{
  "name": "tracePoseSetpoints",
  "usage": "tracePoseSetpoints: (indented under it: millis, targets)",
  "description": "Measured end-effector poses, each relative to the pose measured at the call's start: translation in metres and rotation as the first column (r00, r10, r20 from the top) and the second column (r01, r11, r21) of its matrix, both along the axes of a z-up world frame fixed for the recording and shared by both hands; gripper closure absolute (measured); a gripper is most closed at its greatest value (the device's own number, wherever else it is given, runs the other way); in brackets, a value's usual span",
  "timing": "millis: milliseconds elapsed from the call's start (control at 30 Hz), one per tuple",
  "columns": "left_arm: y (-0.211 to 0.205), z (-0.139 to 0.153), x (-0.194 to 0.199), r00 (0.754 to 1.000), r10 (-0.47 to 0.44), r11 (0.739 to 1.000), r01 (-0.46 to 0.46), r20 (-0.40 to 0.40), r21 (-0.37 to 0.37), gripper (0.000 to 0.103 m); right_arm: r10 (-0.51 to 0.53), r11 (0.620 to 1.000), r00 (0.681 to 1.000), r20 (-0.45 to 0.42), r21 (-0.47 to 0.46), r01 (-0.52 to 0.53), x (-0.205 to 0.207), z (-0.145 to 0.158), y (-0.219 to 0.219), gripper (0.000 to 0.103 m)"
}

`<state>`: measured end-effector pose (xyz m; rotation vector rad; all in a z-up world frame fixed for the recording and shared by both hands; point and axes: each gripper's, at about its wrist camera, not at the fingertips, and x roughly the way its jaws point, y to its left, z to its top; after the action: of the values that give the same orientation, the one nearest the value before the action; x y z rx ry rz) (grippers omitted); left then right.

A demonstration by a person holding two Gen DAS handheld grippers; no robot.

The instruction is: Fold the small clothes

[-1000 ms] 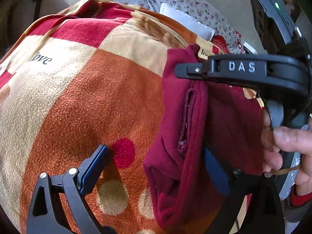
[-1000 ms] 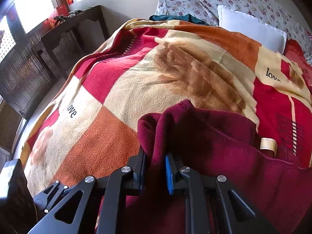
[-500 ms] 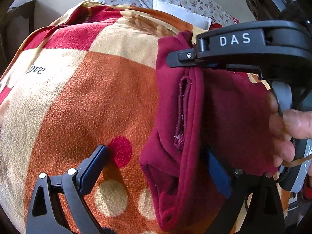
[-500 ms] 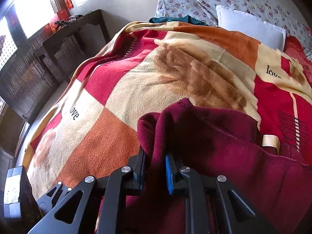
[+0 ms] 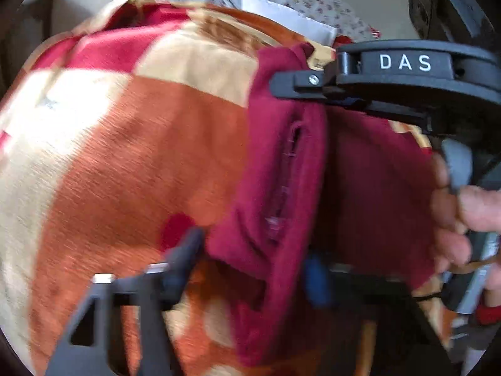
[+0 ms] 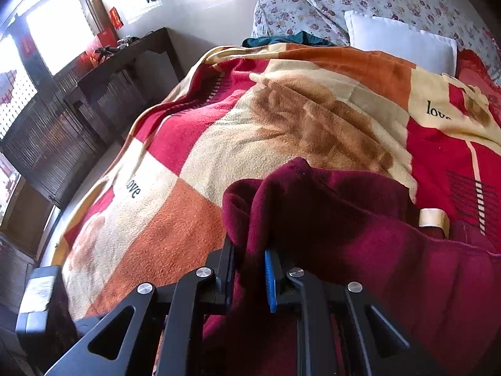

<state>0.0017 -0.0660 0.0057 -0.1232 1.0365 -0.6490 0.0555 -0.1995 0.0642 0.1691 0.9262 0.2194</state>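
Maroon garment (image 6: pixel 360 235) pinched by right gripper (image 6: pixel 250 277), left gripper (image 5: pixel 253 260) closing around its fold (blurred), hand (image 5: pixel 460 216) only in left view.

bright windows (image 6: pixel 47 34) light a pale wall, dark wooden cabinets (image 6: pixel 62 125) and a blanket-covered bed (image 6: pixel 281 125).

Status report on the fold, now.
Right gripper clamped on maroon garment. Left gripper jaws just closing around its edge. Blanket clear.

Left gripper (image 5: pixel 253 260) just closing on cloth (image 5: pixel 272 188); right gripper (image 6: pixel 250 269) clamped on it, both angled down.
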Motion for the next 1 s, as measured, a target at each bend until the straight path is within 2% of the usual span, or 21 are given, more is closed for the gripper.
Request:
tracePoseSetpoints:
  millis: [33,67,133,233,400,533,700,833,967,1000]
  targets:
    - [-0.001,0.0,-0.002,1.0,0.009,1.0,-0.009,0.0,-0.003,0.063,-0.001,1.0,1.0,0.006,0.006,0.001,-0.003,0.002,-0.003,0.087]
    - [-0.004,0.002,-0.005,1.0,0.005,1.0,-0.005,0.015,0.002,0.07,-0.003,1.0,1.0,0.011,0.013,0.003,-0.006,0.004,-0.005,0.087]
    - [-0.006,0.006,-0.01,1.0,0.002,1.0,-0.002,0.019,-0.012,0.075,-0.011,0.999,1.0,0.025,0.035,0.01,-0.014,0.009,-0.013,0.087]
    - [-0.009,0.02,-0.019,0.999,0.013,1.0,-0.012,0.036,-0.025,0.078,-0.019,0.997,0.999,0.046,0.075,0.016,-0.027,0.02,-0.028,0.087]
    - [-0.032,0.056,-0.044,0.994,-0.03,0.999,0.031,0.108,-0.007,0.078,-0.034,0.995,0.995,0.095,0.099,0.025,-0.053,0.044,-0.058,0.087]
    - [-0.069,0.083,-0.063,0.984,-0.11,0.994,0.108,0.143,0.021,0.079,-0.074,0.993,0.988,0.136,0.101,0.061,-0.077,0.065,-0.094,0.087]
    - [-0.141,0.111,-0.097,0.946,-0.234,0.971,0.217,0.226,0.097,0.079,-0.151,0.984,0.973,0.172,0.124,0.13,-0.11,0.081,-0.15,0.087]
    - [-0.191,0.108,-0.112,0.928,-0.303,0.951,0.282,0.217,0.124,0.079,-0.225,0.969,0.959,0.175,0.147,0.2,-0.14,0.075,-0.198,0.087]
    - [-0.234,0.088,-0.126,0.918,-0.343,0.935,0.312,0.2,0.171,0.079,-0.315,0.942,0.938,0.141,0.167,0.291,-0.163,0.051,-0.243,0.087]
    - [-0.242,0.082,-0.126,0.918,-0.345,0.932,0.311,0.196,0.185,0.079,-0.333,0.936,0.933,0.135,0.165,0.31,-0.166,0.046,-0.251,0.092]
